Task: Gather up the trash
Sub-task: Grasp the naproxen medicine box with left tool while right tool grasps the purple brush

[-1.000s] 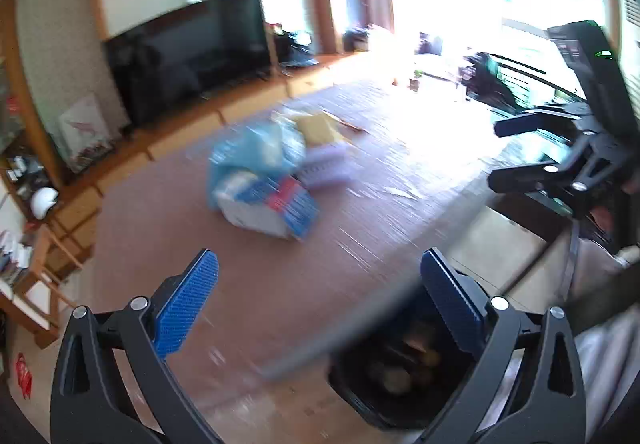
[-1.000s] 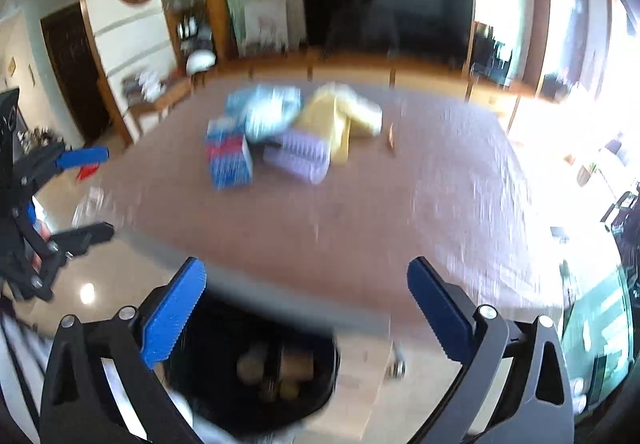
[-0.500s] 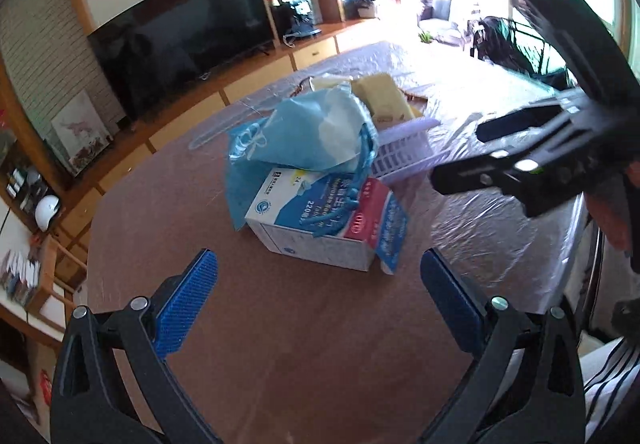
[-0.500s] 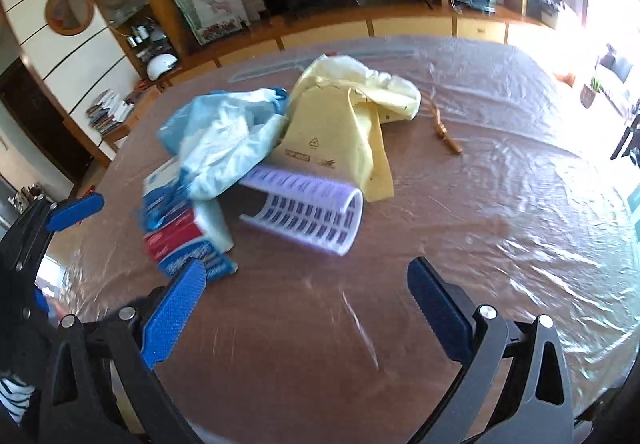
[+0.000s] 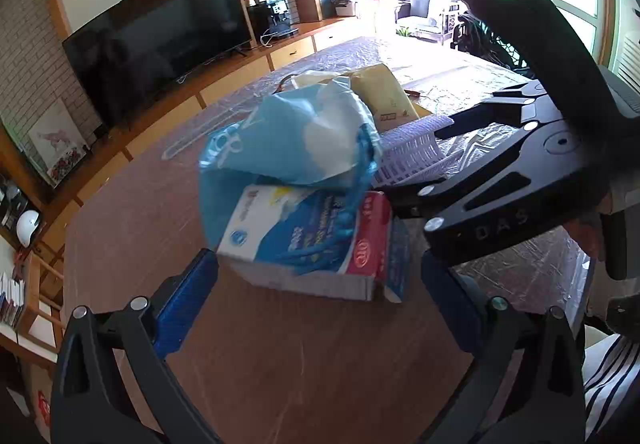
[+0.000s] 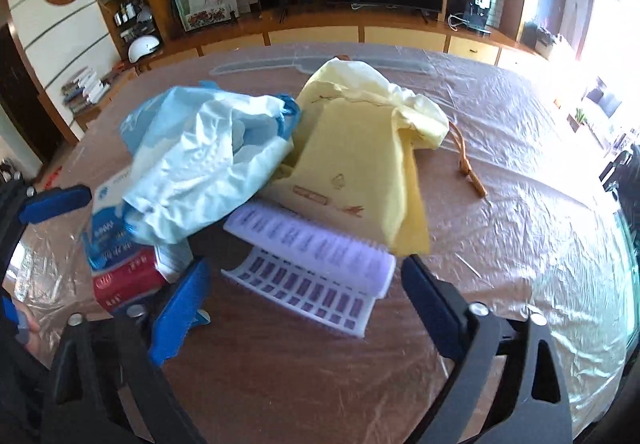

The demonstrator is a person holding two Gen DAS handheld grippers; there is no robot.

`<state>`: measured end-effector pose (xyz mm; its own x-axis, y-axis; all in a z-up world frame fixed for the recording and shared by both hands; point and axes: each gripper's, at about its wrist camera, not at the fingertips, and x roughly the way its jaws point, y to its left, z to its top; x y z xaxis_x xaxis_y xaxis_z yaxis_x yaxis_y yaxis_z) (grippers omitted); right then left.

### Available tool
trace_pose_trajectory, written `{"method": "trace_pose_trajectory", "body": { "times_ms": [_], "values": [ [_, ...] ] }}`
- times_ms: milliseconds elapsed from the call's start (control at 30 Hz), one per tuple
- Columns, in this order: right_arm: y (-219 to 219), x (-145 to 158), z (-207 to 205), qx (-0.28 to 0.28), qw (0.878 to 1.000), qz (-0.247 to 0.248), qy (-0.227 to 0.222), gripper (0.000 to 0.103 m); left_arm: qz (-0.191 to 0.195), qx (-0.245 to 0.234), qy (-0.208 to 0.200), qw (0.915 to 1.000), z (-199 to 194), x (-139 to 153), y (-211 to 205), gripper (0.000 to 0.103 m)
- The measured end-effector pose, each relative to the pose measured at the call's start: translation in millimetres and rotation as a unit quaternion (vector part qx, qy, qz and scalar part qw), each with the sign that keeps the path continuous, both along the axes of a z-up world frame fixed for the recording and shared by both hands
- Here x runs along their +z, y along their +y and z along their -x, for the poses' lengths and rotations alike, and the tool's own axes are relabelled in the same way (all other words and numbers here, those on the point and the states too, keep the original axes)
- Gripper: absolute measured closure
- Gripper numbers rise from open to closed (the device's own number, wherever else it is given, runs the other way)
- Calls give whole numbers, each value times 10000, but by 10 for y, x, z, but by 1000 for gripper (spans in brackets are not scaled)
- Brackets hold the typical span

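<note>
A pile of trash lies on the brown table. In the left wrist view my left gripper is open, its blue pads flanking the near end of a white, blue and red box, apart from it. A crumpled blue plastic bag drapes over the box. In the right wrist view my right gripper is closing around a folded white-and-purple sheet; the pads stand just off its edges. A yellow bag lies behind the sheet. The right gripper also shows from the side, over the sheet.
Clear plastic film covers the table. A brown cord lies right of the yellow bag. A television on a low wooden cabinet stands beyond the table. One blue pad of the left gripper shows at the left edge.
Both grippers have come forward and down, from over a black bin at the table edge to the trash pile. The right jaws have narrowed around the purple sheet.
</note>
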<state>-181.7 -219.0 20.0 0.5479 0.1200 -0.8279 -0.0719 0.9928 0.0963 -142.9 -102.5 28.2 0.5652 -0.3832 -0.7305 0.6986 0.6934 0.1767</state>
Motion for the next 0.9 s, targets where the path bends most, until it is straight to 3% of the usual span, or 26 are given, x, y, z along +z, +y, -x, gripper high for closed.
{"method": "trace_pose_trajectory", "body": {
  "times_ms": [367,467,633,700,833,900],
  "values": [
    [-516,105,175,-161,9997,-125,113,25,207,-308,205,9991,-156,-17,-23,2],
    [-586,108,237,-276,9995,79,102,25,396,-187,350,9984,-240,19,-13,2],
    [-514,86,246,-319,9994,-58,99,22,700,333,657,9948,-310,27,-24,2],
    [-473,93,239,-329,9994,-29,70,17,811,520,770,9924,-326,11,17,10],
    [-456,112,227,-381,9992,-68,45,16,1013,704,1008,9872,-322,-20,194,33],
    [-461,105,222,-441,9990,-80,56,15,923,776,927,9884,-279,-14,281,34]
  ]
}}
